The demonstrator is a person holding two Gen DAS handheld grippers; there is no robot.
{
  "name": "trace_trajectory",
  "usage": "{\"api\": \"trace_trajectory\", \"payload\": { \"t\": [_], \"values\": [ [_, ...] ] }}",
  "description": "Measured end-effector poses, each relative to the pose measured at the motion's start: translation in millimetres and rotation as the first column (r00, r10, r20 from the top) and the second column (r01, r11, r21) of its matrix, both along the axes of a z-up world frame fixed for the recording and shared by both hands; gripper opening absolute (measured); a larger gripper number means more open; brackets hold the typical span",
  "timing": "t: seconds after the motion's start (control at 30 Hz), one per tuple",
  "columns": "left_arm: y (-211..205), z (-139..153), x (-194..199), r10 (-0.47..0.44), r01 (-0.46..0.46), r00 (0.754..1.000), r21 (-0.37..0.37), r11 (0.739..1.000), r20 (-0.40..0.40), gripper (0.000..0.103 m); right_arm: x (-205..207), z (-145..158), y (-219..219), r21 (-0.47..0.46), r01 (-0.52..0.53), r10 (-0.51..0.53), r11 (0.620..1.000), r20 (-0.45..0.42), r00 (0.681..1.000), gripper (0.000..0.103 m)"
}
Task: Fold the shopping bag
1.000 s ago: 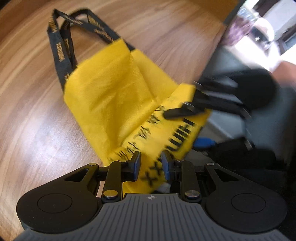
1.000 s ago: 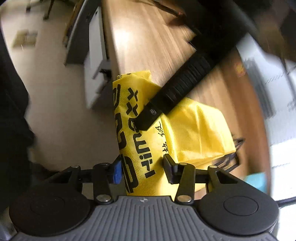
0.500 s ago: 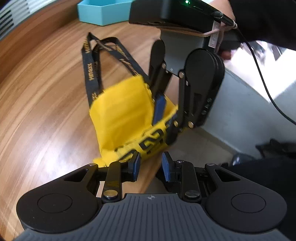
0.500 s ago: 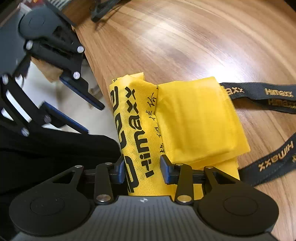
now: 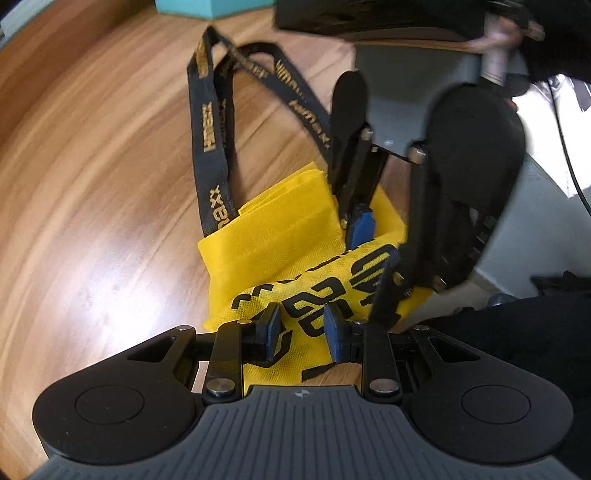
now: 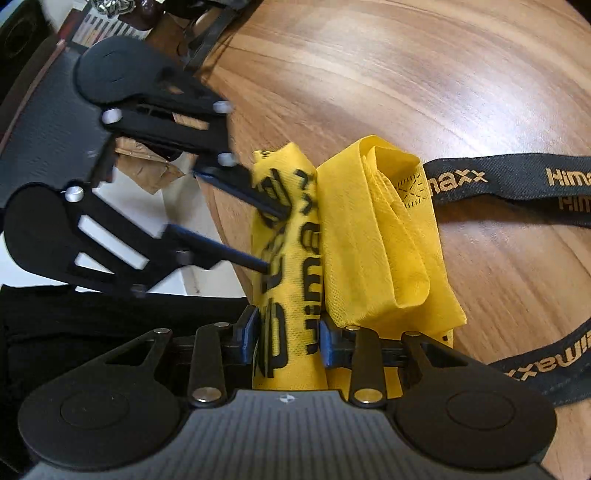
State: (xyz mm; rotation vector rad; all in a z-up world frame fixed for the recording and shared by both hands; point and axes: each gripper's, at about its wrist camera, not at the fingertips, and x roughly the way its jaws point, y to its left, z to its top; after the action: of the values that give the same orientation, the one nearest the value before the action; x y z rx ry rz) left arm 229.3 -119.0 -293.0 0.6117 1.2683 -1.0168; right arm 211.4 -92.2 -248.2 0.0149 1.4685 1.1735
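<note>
Yellow bag (image 6: 373,236) folded into a bundle at the table (image 6: 424,74) edge, both grippers at its printed fold.

Right gripper (image 6: 288,341): fingers clamped on the rolled fold bearing black "Himaxx" lettering. Left gripper (image 5: 300,329): fingers parted around the same printed fold from the opposite side; whether the pads touch the fabric cannot be told. Black straps (image 6: 513,179) with gold "Himaxx" print trail across the wood. A teal box (image 5: 207,7) sits at the far edge.

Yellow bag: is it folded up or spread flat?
Folded up, not flat. The yellow bag lies bunched in stacked layers on the table, and only its black straps stretch out.
</note>
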Motion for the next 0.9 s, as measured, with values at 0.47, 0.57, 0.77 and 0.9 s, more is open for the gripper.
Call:
{"api": "trace_trajectory", "payload": {
  "t": [0.47,0.57,0.77,0.9],
  "values": [
    [-4.2,-15.7,27.6,0.069,-0.064,0.993,0.054,0.997,-0.099,0.031,-60.7,71.7,-29.3,-0.005,0.335,-0.303,0.942,0.411,0.86,0.008],
    [-2.6,-14.4,26.7,0.075,-0.07,0.993,0.057,0.996,-0.091,0.031,-93.6,62.4,-18.1,-0.075,0.357,-0.288,0.931,0.448,0.847,0.006],
    [4.9,-11.7,20.6,0.116,-0.113,0.991,0.051,0.992,-0.068,0.03,-113.5,33.5,-31.7,-0.053,0.504,-0.442,0.862,0.407,0.799,0.0],
    [18.3,-12.9,10.8,0.164,-0.161,0.982,0.038,0.986,-0.092,0.03,-134.2,29.3,-9.6,-0.124,0.415,-0.286,0.901,0.55,0.785,0.01]
  ]
}}
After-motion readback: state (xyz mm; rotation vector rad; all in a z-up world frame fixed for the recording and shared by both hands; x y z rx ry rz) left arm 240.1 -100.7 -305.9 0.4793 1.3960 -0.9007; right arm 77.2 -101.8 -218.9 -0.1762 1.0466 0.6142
